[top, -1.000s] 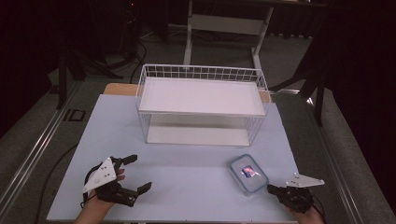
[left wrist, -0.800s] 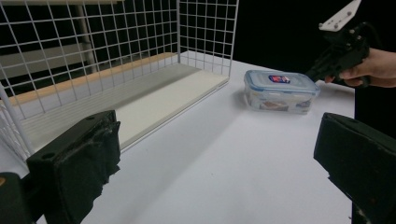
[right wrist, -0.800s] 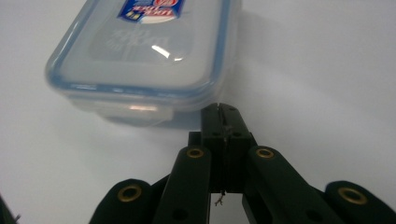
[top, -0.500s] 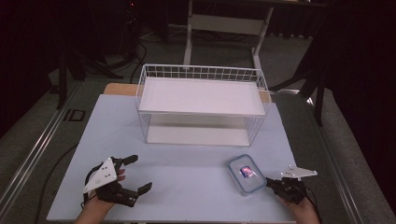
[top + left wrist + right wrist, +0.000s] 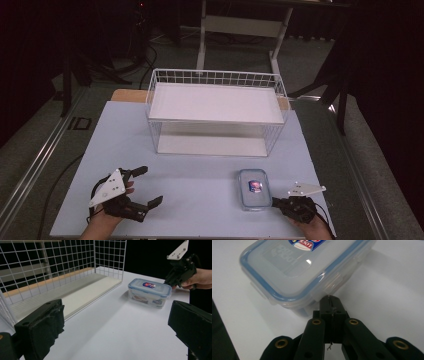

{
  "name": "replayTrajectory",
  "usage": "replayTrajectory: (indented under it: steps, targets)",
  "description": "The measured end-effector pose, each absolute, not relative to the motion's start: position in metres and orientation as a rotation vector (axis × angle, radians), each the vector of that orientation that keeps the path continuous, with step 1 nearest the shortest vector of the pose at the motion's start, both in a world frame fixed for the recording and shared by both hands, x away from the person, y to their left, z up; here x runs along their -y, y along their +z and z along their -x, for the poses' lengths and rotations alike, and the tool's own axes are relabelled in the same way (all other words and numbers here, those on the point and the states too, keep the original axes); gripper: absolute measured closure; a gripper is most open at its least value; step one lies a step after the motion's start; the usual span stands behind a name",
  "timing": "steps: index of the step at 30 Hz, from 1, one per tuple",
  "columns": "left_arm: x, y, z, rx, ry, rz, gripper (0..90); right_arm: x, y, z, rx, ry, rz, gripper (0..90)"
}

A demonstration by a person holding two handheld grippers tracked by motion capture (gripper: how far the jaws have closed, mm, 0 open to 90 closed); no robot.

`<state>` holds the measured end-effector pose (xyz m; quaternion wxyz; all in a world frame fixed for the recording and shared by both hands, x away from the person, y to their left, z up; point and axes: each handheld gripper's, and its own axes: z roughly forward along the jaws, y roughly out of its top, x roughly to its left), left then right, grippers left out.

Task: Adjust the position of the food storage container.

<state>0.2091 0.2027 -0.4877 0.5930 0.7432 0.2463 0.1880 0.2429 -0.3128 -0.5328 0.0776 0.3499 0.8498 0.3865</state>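
Apparently the action centres on the small clear plastic food box with a blue-rimmed snap lid point(image 5: 254, 188), which sits flat on the pale worktop point(image 5: 200, 190) near the front right, well apart from the white wire basket rack point(image 5: 216, 114) that stands farther back in the middle. The lid is on, with a colourful sticker on top, and some contents show dimly through the wall in the left gripper view; what they are I cannot tell.

The right hand-held gripper point(image 5: 284, 203) lies low at the box's near right corner. In the right gripper view its two jaws are pressed together with no gap, their joined tip right at the box's lower edge beneath a lid clasp point(image 5: 334, 281). They hold nothing; whether the tip actually touches the plastic is hard to say. Brought together like that, the jaws make a narrow point, which would suit nudging the box or working under a clasp better than a wide grasp would, though that is only my reading.

The left hand-held gripper point(image 5: 142, 187) rests at the front left of the worktop, far from the box, jaws spread wide and empty. Its own view looks between the black pads across bare worktop toward the box and the rack's lower shelf point(image 5: 75, 293). Held off to the side and open, it seems to be waiting, ready to steady or take the box if needed.
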Motion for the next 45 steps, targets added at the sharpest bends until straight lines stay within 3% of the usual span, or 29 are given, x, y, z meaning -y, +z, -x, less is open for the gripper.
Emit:
replayTrajectory:
  steps: [20,27,34,45]
  targets:
    - [-0.203,-0.487,-0.208,-0.565,0.444,-1.731,1.5,0.221,-0.534,-0.255,-2.677,1.200,-0.794,90.0]
    - [-0.204,-0.487,-0.208,-0.570,0.443,-1.729,1.5,0.238,-0.532,-0.258,-2.633,1.124,-0.805,90.0]
    - [-0.203,-0.487,-0.209,-0.569,0.445,-1.731,1.5,0.266,-0.517,-0.291,-2.453,1.092,-0.914,90.0]
    - [-0.205,-0.488,-0.209,-0.569,0.440,-1.726,1.5,0.242,-0.514,-0.328,-2.428,1.110,-0.936,90.0]
